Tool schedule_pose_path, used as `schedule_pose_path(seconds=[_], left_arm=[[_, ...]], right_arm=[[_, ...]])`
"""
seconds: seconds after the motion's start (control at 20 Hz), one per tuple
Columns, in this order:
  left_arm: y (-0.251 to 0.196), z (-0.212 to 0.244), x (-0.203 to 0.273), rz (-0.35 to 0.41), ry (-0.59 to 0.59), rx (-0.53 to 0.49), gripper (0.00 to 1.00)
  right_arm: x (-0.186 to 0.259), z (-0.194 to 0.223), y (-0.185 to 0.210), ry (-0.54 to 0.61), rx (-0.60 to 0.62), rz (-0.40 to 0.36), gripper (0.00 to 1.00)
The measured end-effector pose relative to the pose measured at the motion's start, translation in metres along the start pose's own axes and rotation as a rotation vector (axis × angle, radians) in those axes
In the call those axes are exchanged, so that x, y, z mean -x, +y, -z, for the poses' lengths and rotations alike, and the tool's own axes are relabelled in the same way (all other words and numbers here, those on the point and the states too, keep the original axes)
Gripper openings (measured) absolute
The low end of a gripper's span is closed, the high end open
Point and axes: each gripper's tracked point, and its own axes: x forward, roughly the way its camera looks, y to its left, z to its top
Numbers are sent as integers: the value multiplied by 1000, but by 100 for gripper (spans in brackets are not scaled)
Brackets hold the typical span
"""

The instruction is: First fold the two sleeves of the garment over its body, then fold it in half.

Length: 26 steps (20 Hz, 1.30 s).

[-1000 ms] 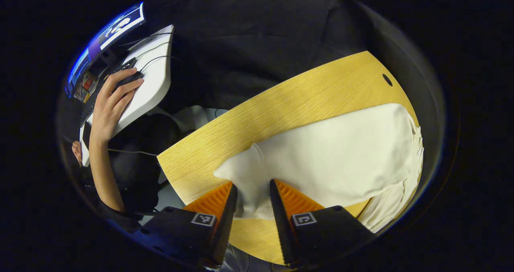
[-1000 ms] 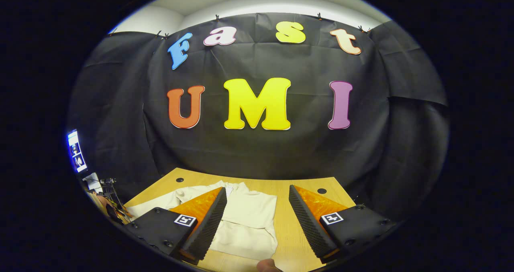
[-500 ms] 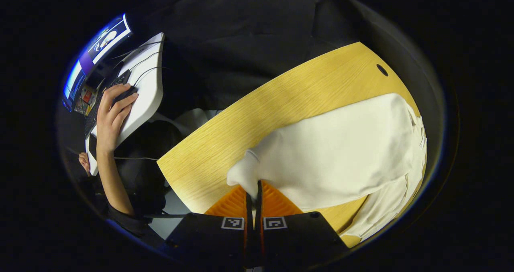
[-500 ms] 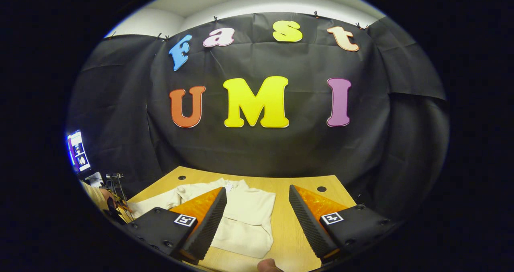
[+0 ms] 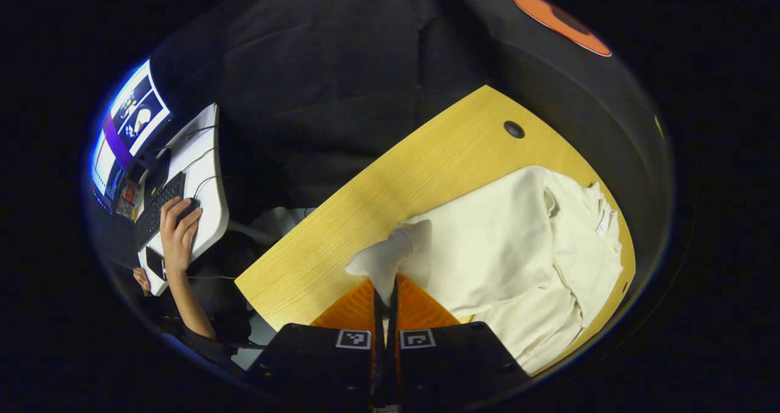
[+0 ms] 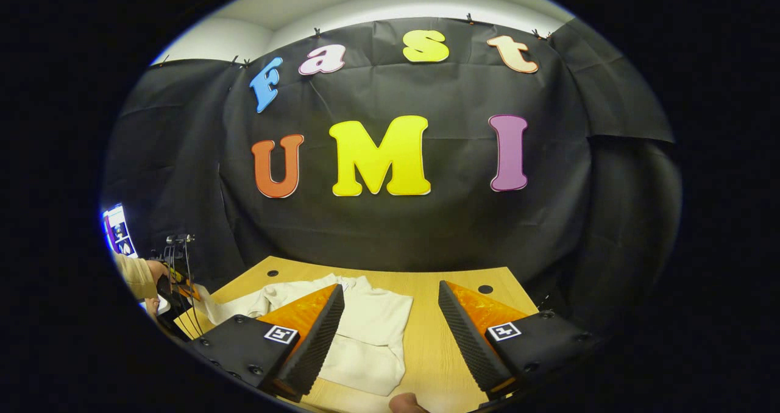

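A cream long-sleeved garment (image 5: pixel 524 248) lies on the wooden table (image 5: pixel 420 163), its collar toward the far right. My left gripper (image 5: pixel 385 297) is shut on the cuff of a sleeve (image 5: pixel 381 261), which it holds lifted off the table at the garment's near left side. In the right gripper view the same garment (image 6: pixel 372 328) lies flat below, one sleeve folded across the body. My right gripper (image 6: pixel 390 334) hangs open above the table's near edge with nothing between its fingers.
The table (image 6: pixel 426 279) has round cable holes (image 5: pixel 514 129) near its far corners. Left of it a person's hand (image 5: pixel 178 230) rests on a mouse beside a keyboard and a lit monitor (image 5: pixel 122 133) on a white desk. A fingertip (image 6: pixel 405 404) shows at the bottom.
My left gripper closed on the sleeve cuff, then raised it and carried it toward the garment's body. The right gripper has barely moved.
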Motion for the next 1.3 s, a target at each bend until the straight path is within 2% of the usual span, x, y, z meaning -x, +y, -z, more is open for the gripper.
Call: schedule_pose_path(seconds=[0.15,0.2,0.6,0.9,0.95,1.1,1.3], left_arm=[[-48,-21,15,29,-61,-75,4],[-69,-25,19,44,-73,-98,3],[-223,-20,38,162,-111,-322,3],[-352,35,42,295,-100,-504,3],[-371,45,43,309,-103,-537,3],[-427,83,50,370,-91,-628,3],[-484,123,47,402,-83,-715,3]], right_arm=[[-5,5,-16,14,-13,18,94],[-7,9,-20,27,-18,23,96],[-16,26,-49,82,-64,71,96],[-3,34,-80,105,-54,129,96],[-1,36,-86,112,-52,139,94],[7,44,-101,129,-50,168,97],[18,48,-123,140,-48,207,96]])
